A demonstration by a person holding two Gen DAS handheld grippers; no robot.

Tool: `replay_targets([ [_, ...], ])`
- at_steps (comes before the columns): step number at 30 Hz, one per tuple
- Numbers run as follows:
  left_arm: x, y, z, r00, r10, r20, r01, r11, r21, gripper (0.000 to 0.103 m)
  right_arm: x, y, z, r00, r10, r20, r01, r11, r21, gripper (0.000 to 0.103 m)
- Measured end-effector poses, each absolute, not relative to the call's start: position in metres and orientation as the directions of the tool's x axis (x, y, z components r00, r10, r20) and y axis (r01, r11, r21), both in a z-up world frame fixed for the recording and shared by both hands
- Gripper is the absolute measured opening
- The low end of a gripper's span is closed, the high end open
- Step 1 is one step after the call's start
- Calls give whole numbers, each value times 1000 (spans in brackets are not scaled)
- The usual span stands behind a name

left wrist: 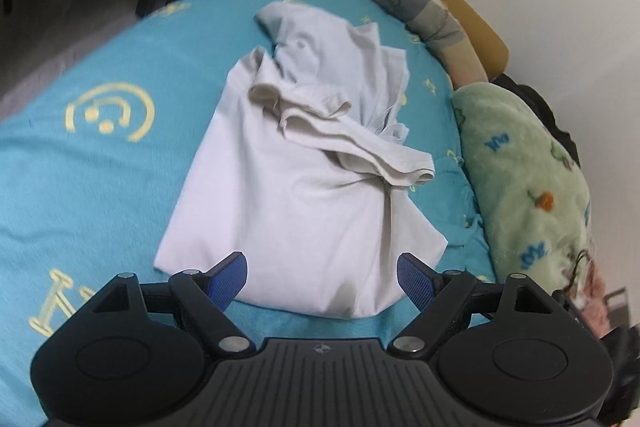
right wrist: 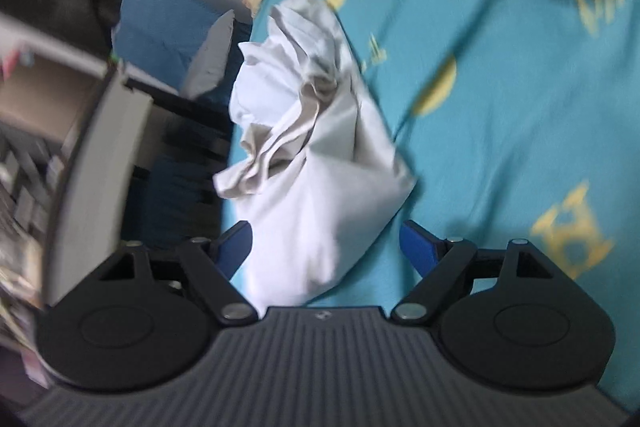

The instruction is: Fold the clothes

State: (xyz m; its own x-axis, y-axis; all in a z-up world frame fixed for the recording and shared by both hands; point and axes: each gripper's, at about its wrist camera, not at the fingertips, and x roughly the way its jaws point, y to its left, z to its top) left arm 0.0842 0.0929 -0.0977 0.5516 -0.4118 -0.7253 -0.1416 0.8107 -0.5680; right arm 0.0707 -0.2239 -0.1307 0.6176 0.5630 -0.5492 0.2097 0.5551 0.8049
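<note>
Half-folded at best, the shirt (left wrist: 288, 163) is laid on the bed (left wrist: 100, 187) with sleeves bunched, while both left gripper (left wrist: 322, 277) and right gripper (right wrist: 324, 247) are held spread, nothing pinched.

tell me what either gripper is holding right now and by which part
Nothing is held. The left gripper and right gripper are both open, above the white shirt.

Matt cloth shirt (left wrist: 288, 179), ribbed-plastic claw (left wrist: 322, 273)
</note>
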Motion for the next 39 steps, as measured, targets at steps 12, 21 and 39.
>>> replay_targets([
  [12,89,91,-130,469,-559,-684,-248,660,-710,84,101,-207,-182,568,645,-511,354,369,859,63],
  [21,95,79,-151,427,-602,-675,-286,618,-732,83,102,-216,-180,604,565,-563,372,425,825,21],
  [39,78,122,-140,680,-409,-609,-401,488,-775,26,91,-235,-150,730,542,-417,239,369,898,10],
])
